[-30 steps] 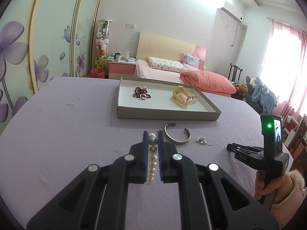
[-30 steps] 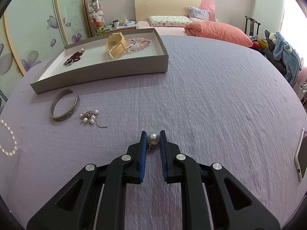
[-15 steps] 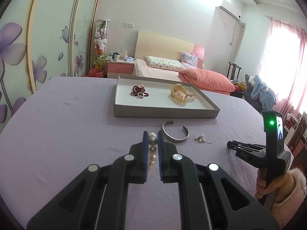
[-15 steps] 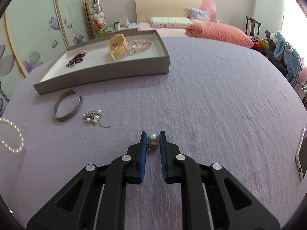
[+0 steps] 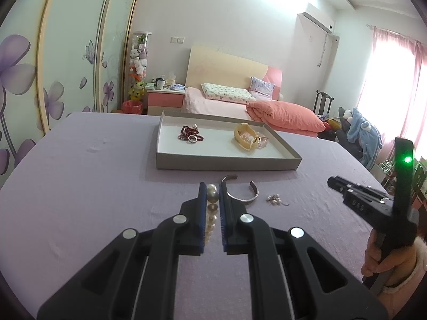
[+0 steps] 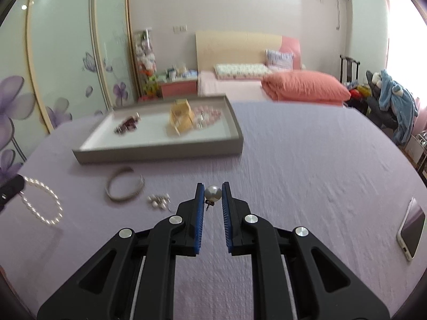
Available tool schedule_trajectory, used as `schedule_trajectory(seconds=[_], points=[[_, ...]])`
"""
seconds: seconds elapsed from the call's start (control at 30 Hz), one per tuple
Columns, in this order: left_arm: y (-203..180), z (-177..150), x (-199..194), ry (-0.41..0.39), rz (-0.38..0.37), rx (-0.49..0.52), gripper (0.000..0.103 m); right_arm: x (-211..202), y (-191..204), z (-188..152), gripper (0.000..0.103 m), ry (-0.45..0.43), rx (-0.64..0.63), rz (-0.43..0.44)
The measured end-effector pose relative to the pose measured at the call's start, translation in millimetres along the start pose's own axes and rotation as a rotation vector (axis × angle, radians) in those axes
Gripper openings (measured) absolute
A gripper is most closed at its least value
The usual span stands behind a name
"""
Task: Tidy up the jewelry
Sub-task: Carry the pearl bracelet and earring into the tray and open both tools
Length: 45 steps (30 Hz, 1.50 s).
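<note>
While the left claw (image 5: 212,200) pinches the white pearl strand (image 5: 210,213) and the right claw (image 6: 212,196) grips a single round pearl earring (image 6: 213,193) above the lilac counter (image 6: 307,165), both should carry slowly, level, to the shallow grey tray (image 6: 160,152) before releasing.

On the desk (image 5: 80,186) the tray (image 5: 226,164) sits toward the far side, with a bead bracelet (image 5: 190,136) in its left part and a bangle (image 5: 244,140) in its right part. Just before the tray's near wall lies an open cuff (image 5: 241,190), and a small pearl cluster (image 5: 275,199) lies just to the right of the cuff. A pearl strand (image 6: 42,202) lies to the left of the cuff, a phone (image 6: 412,228) lies far to the right near the desk's edge, and a bed (image 5: 226,101) stands behind the desk.
</note>
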<state>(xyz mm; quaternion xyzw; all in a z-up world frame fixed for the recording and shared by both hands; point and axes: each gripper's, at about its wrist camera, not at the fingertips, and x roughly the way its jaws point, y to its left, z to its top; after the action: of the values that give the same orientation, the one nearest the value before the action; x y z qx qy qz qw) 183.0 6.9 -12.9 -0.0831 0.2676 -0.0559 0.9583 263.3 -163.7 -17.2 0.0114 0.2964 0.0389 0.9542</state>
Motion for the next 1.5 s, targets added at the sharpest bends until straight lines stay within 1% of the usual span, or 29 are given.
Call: schedule_trajectory(seconds=[0.23, 0.33, 0.43, 0.5, 0.6, 0.67, 0.73, 0.83, 0.97, 1.07, 1.1, 1.27, 1.43, 1.5], points=[[-7, 8, -5, -0.029, -0.016, 0.009, 0.010, -27, 4, 17, 0.014, -0.117, -0.007, 0.026], [-8, 16, -4, -0.049, -0.014, 0.019, 0.010, -31, 8, 26, 0.014, -0.157, -0.014, 0.039], [-10, 28, -2, -0.075, -0.008, 0.033, 0.010, -35, 12, 38, 0.014, -0.206, -0.020, 0.047], [-13, 41, -2, -0.112, 0.001, 0.055, 0.010, -37, 17, 48, 0.014, -0.249, -0.029, 0.048], [-17, 61, 3, -0.156, 0.002, 0.084, 0.010, -33, 22, 64, 0.014, -0.295, -0.040, 0.056], [-21, 75, 11, -0.175, 0.002, 0.096, 0.010, -26, 25, 74, 0.014, -0.305, -0.038, 0.063], [-22, 86, 21, -0.178, -0.004, 0.094, 0.010, -16, 31, 86, 0.014, -0.321, -0.043, 0.071], [-22, 105, 49, -0.171, -0.004, 0.086, 0.010, 0, 38, 98, 0.014, -0.336, -0.055, 0.078], [-20, 124, 91, -0.130, -0.003, 0.072, 0.010, 32, 43, 116, 0.014, -0.311, -0.046, 0.122], [-14, 133, 122, -0.116, 0.002, 0.061, 0.010, 61, 43, 128, 0.014, -0.276, -0.023, 0.144], [-12, 136, 133, -0.110, 0.005, 0.058, 0.010, 76, 41, 132, 0.014, -0.251, -0.008, 0.156], [-4, 141, 179, -0.068, 0.012, 0.031, 0.010, 133, 34, 129, 0.014, -0.117, 0.069, 0.206], [-1, 139, 208, -0.036, 0.044, 0.039, 0.010, 166, 35, 117, 0.014, -0.016, 0.108, 0.230], [1, 137, 217, -0.022, 0.052, 0.038, 0.010, 174, 37, 117, 0.014, 0.007, 0.108, 0.226]])
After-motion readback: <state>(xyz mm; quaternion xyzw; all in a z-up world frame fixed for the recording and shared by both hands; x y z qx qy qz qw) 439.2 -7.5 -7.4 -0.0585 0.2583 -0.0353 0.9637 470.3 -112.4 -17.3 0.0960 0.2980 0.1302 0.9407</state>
